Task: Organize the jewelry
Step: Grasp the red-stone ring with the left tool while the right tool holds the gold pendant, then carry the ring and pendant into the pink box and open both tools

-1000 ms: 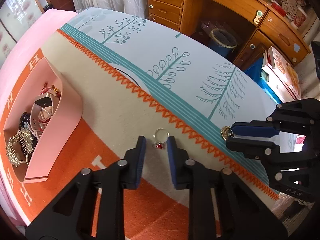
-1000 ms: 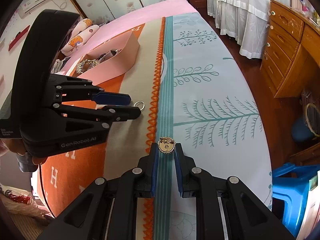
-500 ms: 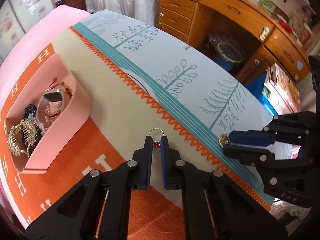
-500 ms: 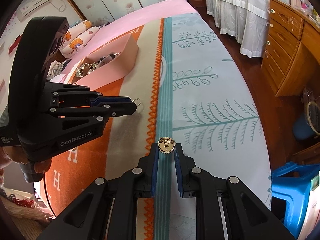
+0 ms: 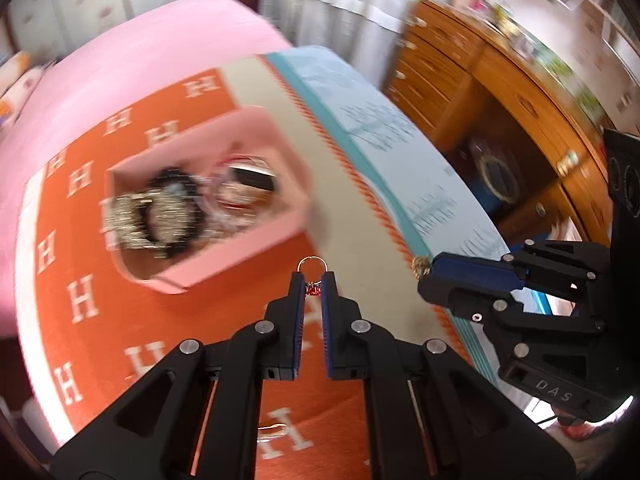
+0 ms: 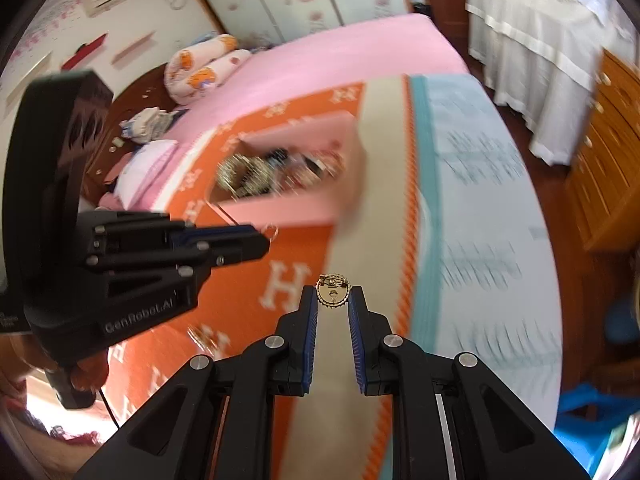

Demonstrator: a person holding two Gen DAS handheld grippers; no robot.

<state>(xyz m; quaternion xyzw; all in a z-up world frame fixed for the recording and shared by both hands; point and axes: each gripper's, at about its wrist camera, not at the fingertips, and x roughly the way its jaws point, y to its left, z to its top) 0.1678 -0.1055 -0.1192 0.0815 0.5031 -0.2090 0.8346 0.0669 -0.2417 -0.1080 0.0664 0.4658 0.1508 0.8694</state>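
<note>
1. The left hand-held gripper (image 5: 313, 280) is pinched tight on a small ring (image 5: 312, 265) with a red stone; the silver hoop pokes out past the tips, clear of the bed.
2. The right hand-held gripper (image 6: 333, 294) is clamped on a round gold brooch (image 6: 333, 291), held at the very tips, also off the blanket (image 6: 288, 280).
3. Both pieces hang in the air above the orange part of the blanket that covers the bed, the ring nearer the pink box (image 5: 240, 240), the brooch further toward the beige band along the blanket's side.
4. The pink box sits on the orange field toward the far end of the blanket, open at the top and already holding a heap of jewelry (image 5: 160, 212): a pale chain-like piece, a dark beaded loop and something shiny. The blur hides the details.
5. To my eye the pick-up is done and the carry to the box is the step in hand, with both pieces going together.
6. Next, each hand-held gripper needs to come over the box's open top, inside its near wall, and then let go low enough that the piece drops among the others, not onto the rim.
7. The ring is held by little more than its setting, so a jolt could shake it loose short of the box.
</note>
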